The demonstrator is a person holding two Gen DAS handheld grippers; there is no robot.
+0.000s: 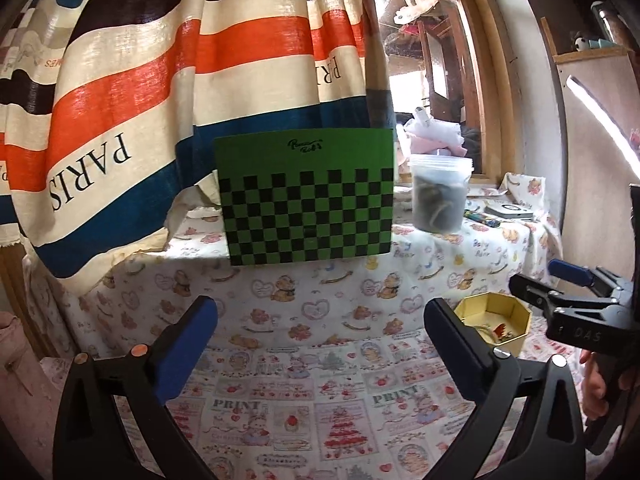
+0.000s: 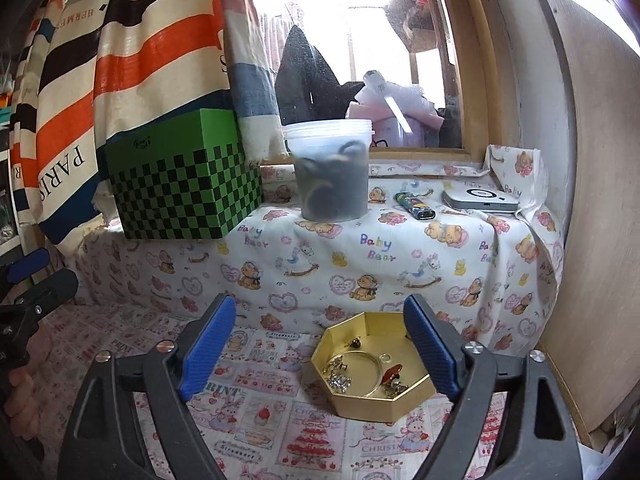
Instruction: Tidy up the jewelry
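Observation:
A gold octagonal tray (image 2: 404, 402) sits on the patterned tablecloth and holds several small jewelry pieces (image 2: 340, 376), a thin gold bangle (image 2: 370, 360) and a red piece (image 2: 392, 372). My right gripper (image 2: 320, 344) is open and empty, hovering just before the tray, its right finger over the tray's right side. The tray also shows in the left wrist view (image 1: 516, 318), at the right. My left gripper (image 1: 320, 336) is open and empty over bare cloth, left of the tray. The right gripper (image 1: 560, 284) appears at the right edge of the left wrist view.
A green checkered box (image 2: 180, 184) stands on a raised ledge at the back left. A translucent plastic tub (image 2: 330, 172), a lighter (image 2: 416, 206) and a flat white device (image 2: 480, 200) lie on the ledge. A striped curtain (image 2: 100, 60) hangs behind. A wall (image 2: 600, 200) closes the right.

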